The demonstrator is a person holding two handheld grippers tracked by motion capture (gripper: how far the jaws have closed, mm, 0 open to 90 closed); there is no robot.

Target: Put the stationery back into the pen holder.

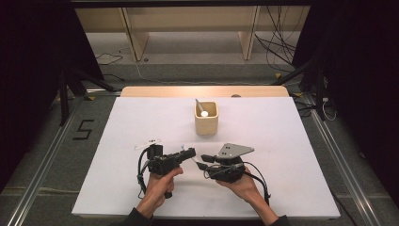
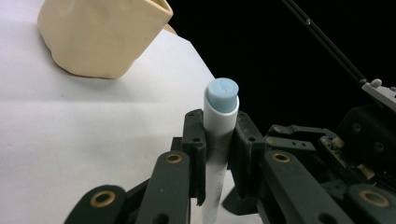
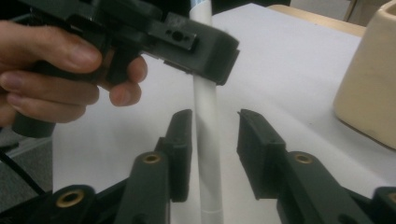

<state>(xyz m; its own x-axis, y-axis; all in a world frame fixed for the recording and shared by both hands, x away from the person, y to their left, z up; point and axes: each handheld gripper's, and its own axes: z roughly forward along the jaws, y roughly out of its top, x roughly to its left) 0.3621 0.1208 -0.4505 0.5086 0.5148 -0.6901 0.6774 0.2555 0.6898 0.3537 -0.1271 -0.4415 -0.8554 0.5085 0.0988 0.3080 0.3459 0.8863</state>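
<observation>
High overhead view; two close tool-mounted views sharing the pen (image 2: 219,121).

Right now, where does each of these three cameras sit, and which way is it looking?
High view: above the person's side, looking forward and down on the table; both forearms, the left gripper and right gripper show.
Left gripper view: rides the left gripper, looking along its jaws, shut on a white pen.
Right gripper view: rides the right gripper, jaws apart around the pen; the left hand shows.
Both gripper views share the pen and the cup.
</observation>
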